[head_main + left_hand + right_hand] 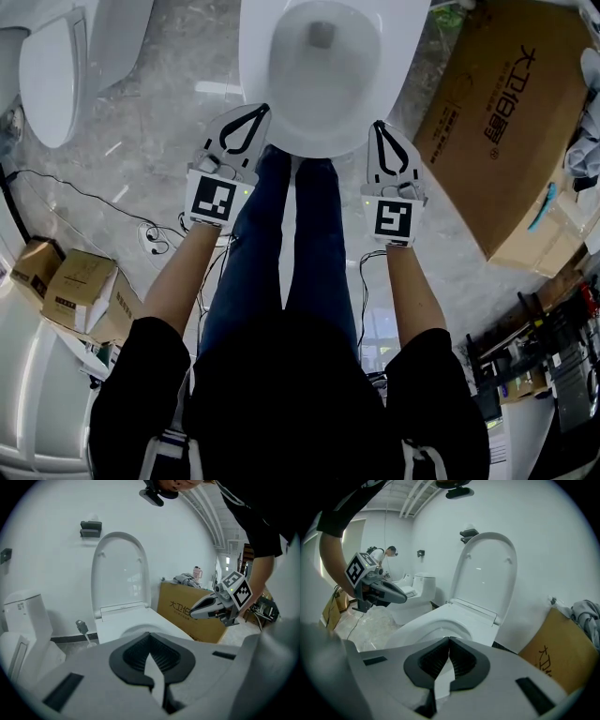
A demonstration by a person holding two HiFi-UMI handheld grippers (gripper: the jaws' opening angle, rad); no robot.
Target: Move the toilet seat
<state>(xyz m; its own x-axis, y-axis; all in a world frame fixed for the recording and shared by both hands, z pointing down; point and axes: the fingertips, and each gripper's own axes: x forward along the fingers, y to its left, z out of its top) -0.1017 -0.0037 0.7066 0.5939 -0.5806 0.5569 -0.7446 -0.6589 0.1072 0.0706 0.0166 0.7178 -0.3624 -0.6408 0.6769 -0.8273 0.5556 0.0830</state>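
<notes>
White toilet (255, 66): lid (121, 573) upright.
Left gripper (261, 112): jaws together, empty, at near rim (319, 148), left.
Right gripper (378, 126): jaws together, empty, at rim's right.

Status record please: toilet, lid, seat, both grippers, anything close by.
toilet: white ceramic toilet, directly in front of the person
lid: white oval plastic lid, standing upright
seat ring: cannot tell whether it is down or raised with the lid
left gripper: jaws together, empty, at the toilet's front, left side
right gripper: jaws together, empty, at the toilet's front, right side
contact with toilet: cannot tell
nearby: brown cardboard box on the floor to the right; second white toilet to the left
</notes>
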